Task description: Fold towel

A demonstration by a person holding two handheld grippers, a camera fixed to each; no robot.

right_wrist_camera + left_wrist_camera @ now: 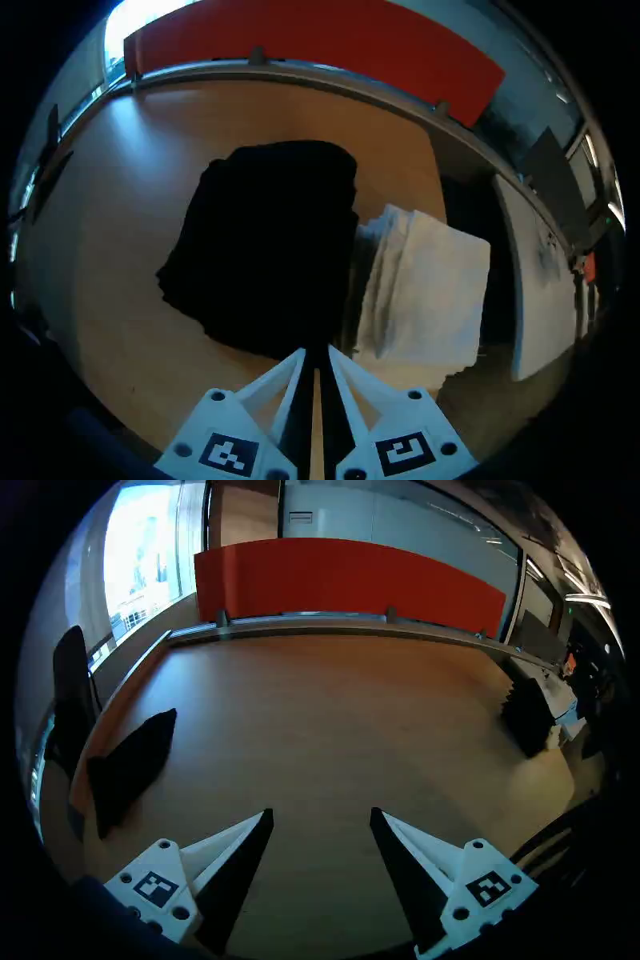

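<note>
On the wooden tabletop (104, 240), toward its right edge: black towel (264, 248), crumpled into a thick heap with an uneven outline; no detail readable in the dark cloth. Touching its right side is a white towel stack (424, 296), folded, layered edges showing. Right hand-held gripper (317, 352): fingers pressed nearly together, tips at the black towel's near edge; cannot tell whether cloth is caught between them. Left hand-held gripper (320, 812): fingers spread wide over bare wood. Another dark cloth (128, 768) lies rumpled at the left edge.
</note>
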